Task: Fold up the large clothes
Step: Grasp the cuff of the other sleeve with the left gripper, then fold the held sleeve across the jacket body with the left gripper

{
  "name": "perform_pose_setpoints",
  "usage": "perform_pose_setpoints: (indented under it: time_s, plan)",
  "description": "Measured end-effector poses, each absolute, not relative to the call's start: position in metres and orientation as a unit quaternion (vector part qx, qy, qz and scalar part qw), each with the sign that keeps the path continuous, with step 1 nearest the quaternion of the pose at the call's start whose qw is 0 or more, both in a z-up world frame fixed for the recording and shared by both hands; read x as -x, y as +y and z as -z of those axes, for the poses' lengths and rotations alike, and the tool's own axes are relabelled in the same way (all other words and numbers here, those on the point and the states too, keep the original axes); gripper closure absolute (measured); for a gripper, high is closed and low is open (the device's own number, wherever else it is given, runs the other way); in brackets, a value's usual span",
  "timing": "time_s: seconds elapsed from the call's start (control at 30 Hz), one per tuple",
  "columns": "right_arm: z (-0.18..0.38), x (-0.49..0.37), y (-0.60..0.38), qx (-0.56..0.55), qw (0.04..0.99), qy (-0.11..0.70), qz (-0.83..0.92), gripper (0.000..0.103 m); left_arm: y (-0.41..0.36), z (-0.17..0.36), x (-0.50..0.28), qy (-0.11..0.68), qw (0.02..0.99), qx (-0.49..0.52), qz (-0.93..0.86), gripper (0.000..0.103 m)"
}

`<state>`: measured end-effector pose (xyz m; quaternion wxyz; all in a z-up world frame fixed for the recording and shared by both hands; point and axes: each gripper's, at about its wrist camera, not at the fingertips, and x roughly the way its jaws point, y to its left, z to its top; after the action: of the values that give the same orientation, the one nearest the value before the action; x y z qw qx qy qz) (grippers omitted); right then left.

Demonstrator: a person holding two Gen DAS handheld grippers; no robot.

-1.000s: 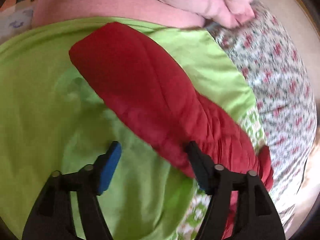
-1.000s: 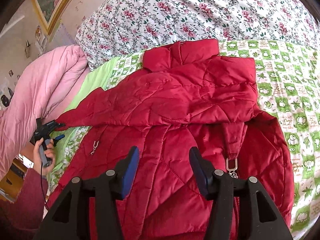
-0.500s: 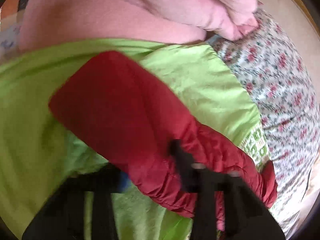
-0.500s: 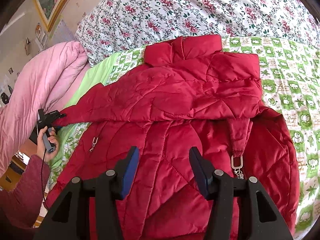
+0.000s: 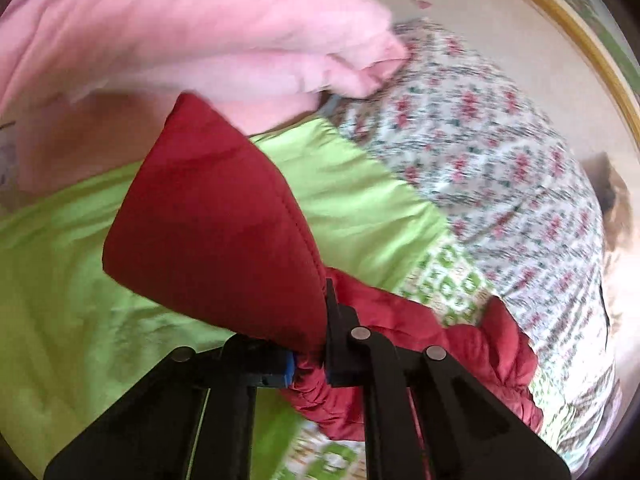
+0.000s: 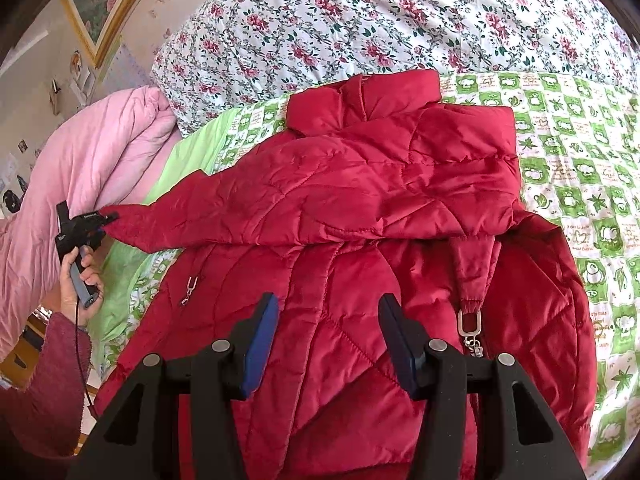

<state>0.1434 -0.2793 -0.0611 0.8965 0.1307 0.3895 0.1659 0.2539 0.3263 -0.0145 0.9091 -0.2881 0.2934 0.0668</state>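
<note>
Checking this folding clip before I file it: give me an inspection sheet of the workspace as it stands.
Surface: bed with green checked sheet.
Job's things: red padded jacket lying flat, one sleeve stretched sideways.
Clutter: pink quilt, flowered quilt.
Grippers: left hand-held gripper shut on the sleeve's cuff; right hand-held gripper open above the jacket, holding nothing.
Cables: thin cord by the person's sleeve.
Surroundings: framed picture on the wall.

bright daylight, motion blur in left view, dark fisheye-curved edges
</note>
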Motion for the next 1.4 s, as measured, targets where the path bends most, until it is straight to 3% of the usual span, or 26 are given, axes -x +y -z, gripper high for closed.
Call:
perform_pose_setpoints:
  time_s: [0.7, 1.4]
  plan:
    - [0.045, -0.15, -0.296, -0.145, 0.898, 0.379, -0.172, 0.048, 0.135, -0.059, -0.249, 0.281, 0.929, 0.177, 0.161, 0.096]
    - [0.037, -0.171, -0.335, -0.207, 0.892, 0.364, -0.17, 0.048, -0.047, -0.011, -0.251, 0.349, 0.891, 0.055, 0.286, 0.096]
